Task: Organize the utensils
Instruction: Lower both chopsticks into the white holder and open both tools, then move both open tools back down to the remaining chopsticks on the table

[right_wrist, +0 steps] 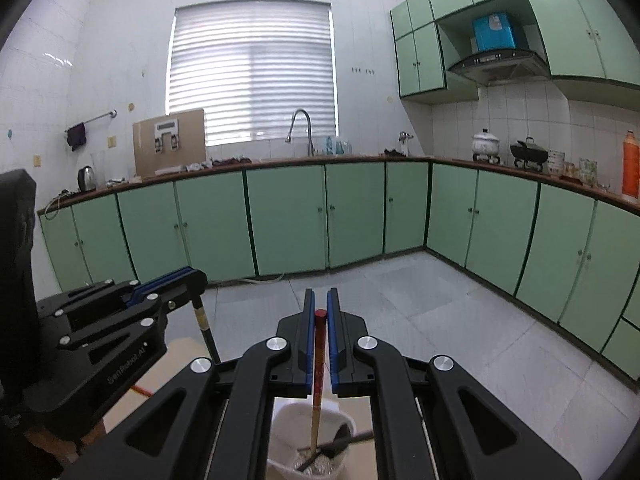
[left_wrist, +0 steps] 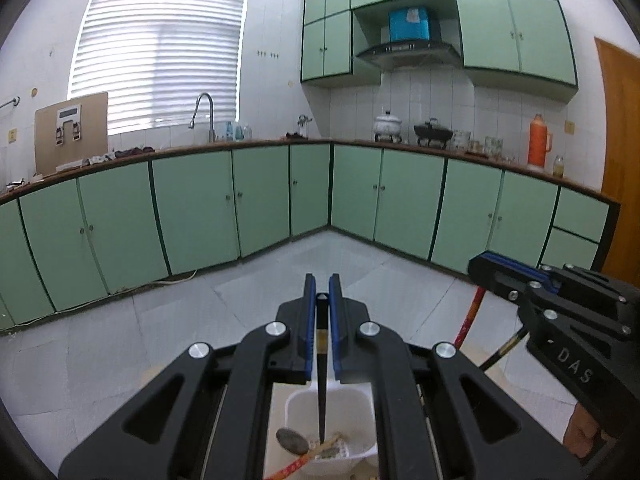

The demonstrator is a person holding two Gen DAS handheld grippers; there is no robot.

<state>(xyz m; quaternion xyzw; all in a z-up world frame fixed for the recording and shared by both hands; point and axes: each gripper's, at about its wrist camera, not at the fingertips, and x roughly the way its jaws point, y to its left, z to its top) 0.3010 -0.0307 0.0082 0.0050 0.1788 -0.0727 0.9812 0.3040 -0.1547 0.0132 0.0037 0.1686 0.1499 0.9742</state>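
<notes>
Kitchen, L-shaped run of green base cabinets under a brown-edged counter, matching wall cabinets above the range hood. Slatted blind over the window behind the sink faucet. Pale tiled floor.

On the counter, left end: electric kettle, then a cardboard box leaning on the wall. Along the right arm of the counter: white lidded pot on a burner, black wok-type pan beside it, jars, and an orange thermos toward the far right end near the wooden door.

White plastic utensil holder sits low in both wrist views, directly below the two grippers; what it stands on is mostly hidden by them. Inside it: a spoon bowl, and other utensil ends, not separable.

Left gripper: fingers clenched on a black chopstick, which runs from between the blue pads down into the holder, tip at its bottom. From the right wrist view the same stick's upper end pokes out below the left gripper's tips.

Right gripper: fingers clenched on a red chopstick, red cap just between the pads, pale lower end inside the holder. The two grippers sit side by side, near but apart.
</notes>
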